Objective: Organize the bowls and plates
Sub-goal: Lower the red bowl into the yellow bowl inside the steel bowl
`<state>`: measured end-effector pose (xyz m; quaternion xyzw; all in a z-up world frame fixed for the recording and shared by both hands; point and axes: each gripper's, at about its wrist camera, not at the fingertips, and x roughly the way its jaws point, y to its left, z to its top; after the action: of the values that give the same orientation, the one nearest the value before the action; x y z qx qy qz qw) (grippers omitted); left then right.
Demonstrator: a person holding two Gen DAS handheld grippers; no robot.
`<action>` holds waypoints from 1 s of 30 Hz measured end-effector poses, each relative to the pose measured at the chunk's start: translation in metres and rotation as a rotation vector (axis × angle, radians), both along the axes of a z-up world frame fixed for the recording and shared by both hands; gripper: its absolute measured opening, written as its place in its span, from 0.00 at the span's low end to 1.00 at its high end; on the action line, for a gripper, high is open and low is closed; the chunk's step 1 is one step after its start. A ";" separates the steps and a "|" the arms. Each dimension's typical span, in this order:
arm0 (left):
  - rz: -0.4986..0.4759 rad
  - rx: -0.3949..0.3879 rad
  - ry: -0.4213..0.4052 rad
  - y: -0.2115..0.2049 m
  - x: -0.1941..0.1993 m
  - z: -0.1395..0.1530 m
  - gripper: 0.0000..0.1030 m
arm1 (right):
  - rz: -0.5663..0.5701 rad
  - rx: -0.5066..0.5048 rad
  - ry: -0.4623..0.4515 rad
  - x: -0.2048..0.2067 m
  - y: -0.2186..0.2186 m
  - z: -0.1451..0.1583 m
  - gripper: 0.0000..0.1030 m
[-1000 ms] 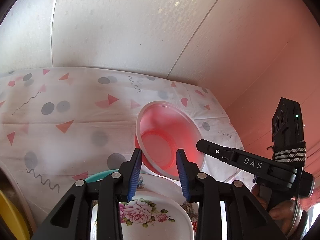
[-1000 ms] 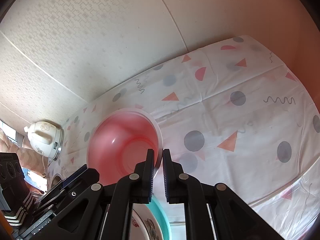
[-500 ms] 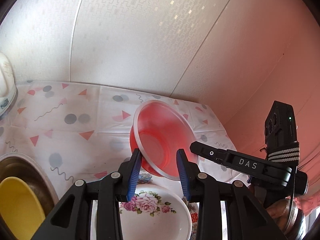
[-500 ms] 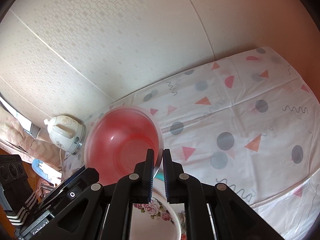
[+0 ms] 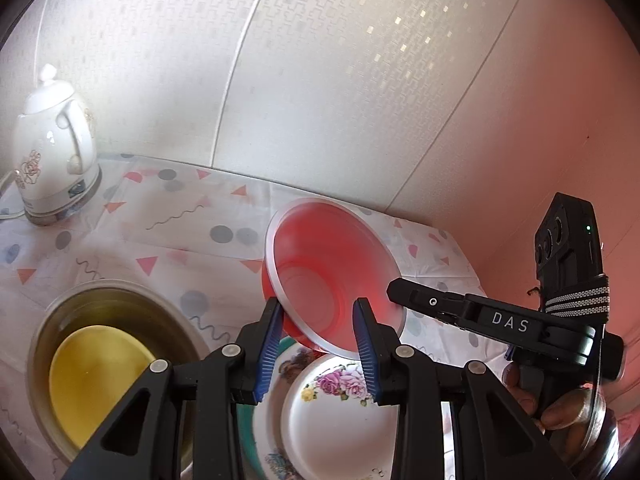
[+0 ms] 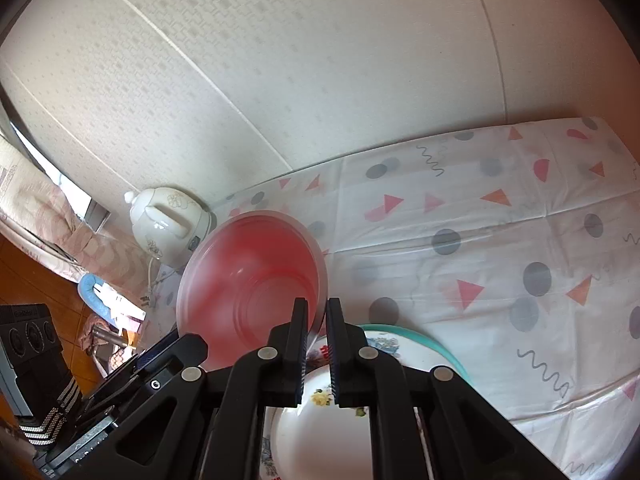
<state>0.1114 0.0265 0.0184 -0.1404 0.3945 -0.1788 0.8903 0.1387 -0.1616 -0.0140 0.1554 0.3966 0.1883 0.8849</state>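
The see-through red plastic bowl [image 5: 332, 280] is up in the air, tipped on its side — the right gripper [image 6: 317, 344] pinches its rim tight. The left gripper [image 5: 316, 344] has its blue pads [image 5: 269, 344] a little apart, with nothing squeezed between them. Right under the bowl sits a small white bowl with pink roses [image 5: 340, 412] on a flowered plate with a green rim [image 6: 420, 340]. To the left, a yellow plate [image 5: 96, 376] lies inside a round metal basin [image 5: 44, 328]. A white kettle [image 5: 52, 160] stands far back on the spotted tablecloth [image 6: 500, 248].
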 end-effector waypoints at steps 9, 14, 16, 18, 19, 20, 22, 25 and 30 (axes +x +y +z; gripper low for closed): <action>0.125 0.005 -0.019 0.060 -0.024 0.007 0.35 | 0.153 -0.008 -0.001 -0.003 0.067 0.001 0.10; 0.177 0.002 -0.024 0.091 -0.042 0.008 0.36 | 0.228 -0.017 0.001 -0.007 0.098 -0.001 0.10; 0.192 0.004 -0.025 0.102 -0.045 0.006 0.36 | 0.254 -0.020 0.006 -0.009 0.109 -0.003 0.10; 0.211 -0.001 -0.021 0.111 -0.051 0.005 0.36 | 0.279 -0.024 0.010 -0.011 0.119 -0.005 0.10; 0.217 -0.003 -0.019 0.115 -0.054 0.004 0.36 | 0.289 -0.028 0.012 -0.012 0.123 -0.007 0.10; 0.224 -0.004 -0.015 0.119 -0.054 0.002 0.36 | 0.299 -0.032 0.015 -0.014 0.128 -0.008 0.10; 0.238 -0.013 -0.005 0.126 -0.061 0.000 0.36 | 0.319 -0.039 0.021 -0.015 0.135 -0.012 0.10; 0.252 -0.017 0.009 0.133 -0.067 -0.005 0.36 | 0.339 -0.047 0.032 -0.019 0.143 -0.017 0.10; 0.260 -0.013 0.032 0.140 -0.077 -0.014 0.36 | 0.367 -0.069 0.053 -0.025 0.153 -0.024 0.10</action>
<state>0.0343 0.1668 0.0045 -0.1992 0.3862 -0.0621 0.8985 0.1140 -0.0084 -0.0378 0.0550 0.4476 0.3288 0.8298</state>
